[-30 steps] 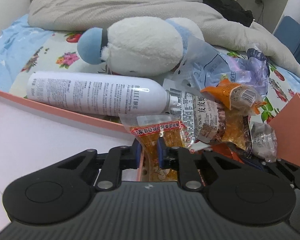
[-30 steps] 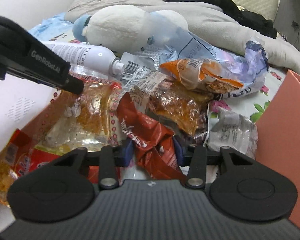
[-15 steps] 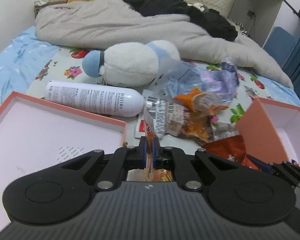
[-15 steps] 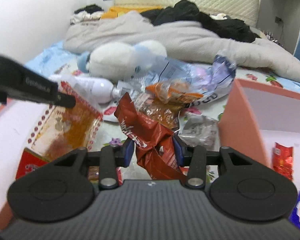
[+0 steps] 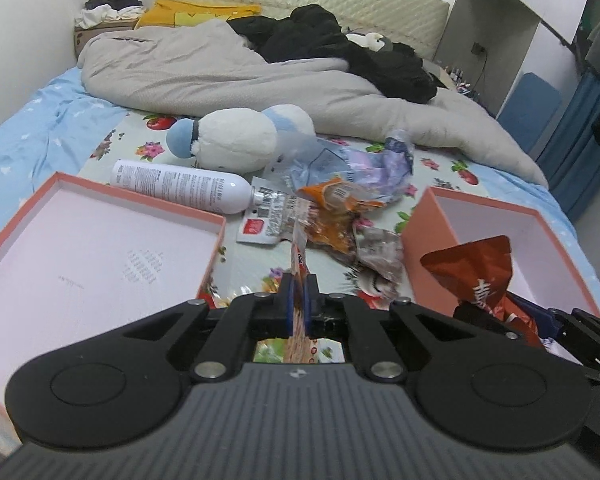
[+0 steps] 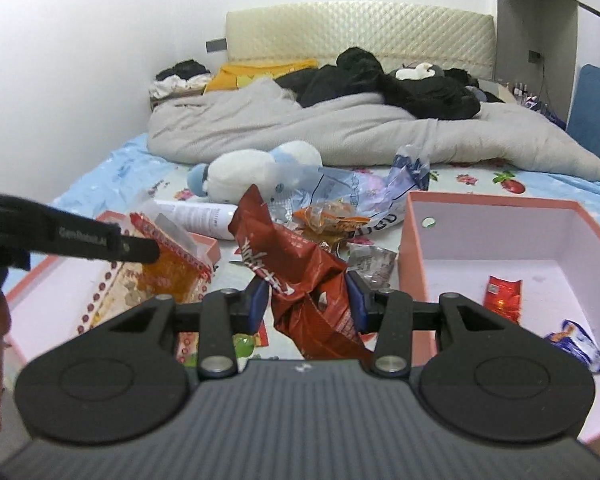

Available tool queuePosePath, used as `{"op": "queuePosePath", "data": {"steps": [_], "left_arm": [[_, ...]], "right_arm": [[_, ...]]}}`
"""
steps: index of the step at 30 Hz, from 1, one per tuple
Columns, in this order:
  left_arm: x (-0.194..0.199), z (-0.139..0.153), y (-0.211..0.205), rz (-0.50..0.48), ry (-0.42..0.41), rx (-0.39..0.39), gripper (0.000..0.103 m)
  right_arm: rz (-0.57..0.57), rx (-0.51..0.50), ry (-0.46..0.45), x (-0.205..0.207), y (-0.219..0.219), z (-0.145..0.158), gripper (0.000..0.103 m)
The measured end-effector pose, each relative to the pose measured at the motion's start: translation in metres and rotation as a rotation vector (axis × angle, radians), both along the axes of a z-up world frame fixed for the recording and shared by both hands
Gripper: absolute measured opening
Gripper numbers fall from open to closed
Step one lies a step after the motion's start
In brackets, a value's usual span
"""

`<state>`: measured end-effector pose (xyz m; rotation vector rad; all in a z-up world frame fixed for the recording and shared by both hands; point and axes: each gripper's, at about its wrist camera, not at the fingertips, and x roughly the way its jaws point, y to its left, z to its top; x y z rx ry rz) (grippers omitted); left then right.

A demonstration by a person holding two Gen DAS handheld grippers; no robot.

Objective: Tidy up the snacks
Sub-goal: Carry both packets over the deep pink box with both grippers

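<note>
My left gripper (image 5: 299, 285) is shut on a clear packet of orange snacks (image 5: 298, 264), seen edge-on between the blue pads. In the right wrist view the same packet (image 6: 168, 268) hangs above the shallow pink box (image 6: 40, 280) on the left. My right gripper (image 6: 307, 285) is shut on a crumpled red snack bag (image 6: 296, 264), held above the bed between the two boxes. A deeper pink box (image 6: 414, 248) on the right holds a small red packet (image 6: 502, 292) and a blue-white packet (image 6: 576, 338).
Loose snacks lie between the boxes: an orange packet (image 5: 340, 196) and a silver wrapper (image 5: 376, 248). Behind them are a white spray bottle (image 5: 180, 186), a white-blue plush toy (image 5: 240, 140), a crumpled plastic bag (image 5: 380, 160) and a grey blanket (image 5: 220, 72).
Both grippers have risen and drawn back from the snack pile, each carrying its packet. The left jaws closed tighter on the clear packet. Both boxes have come into fuller view.
</note>
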<state>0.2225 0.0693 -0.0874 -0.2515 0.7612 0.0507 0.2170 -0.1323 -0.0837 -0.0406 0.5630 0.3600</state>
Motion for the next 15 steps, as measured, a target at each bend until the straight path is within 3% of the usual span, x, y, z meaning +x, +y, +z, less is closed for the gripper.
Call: {"op": "queuePosePath", "data": {"steps": [15], "left_arm": [[-0.055,0.025,-0.057,-0.098,0.007,-0.070,0.005]], "right_arm": [[-0.089,0.038,-0.019,-0.057,-0.063,0.034,0.045]]}}
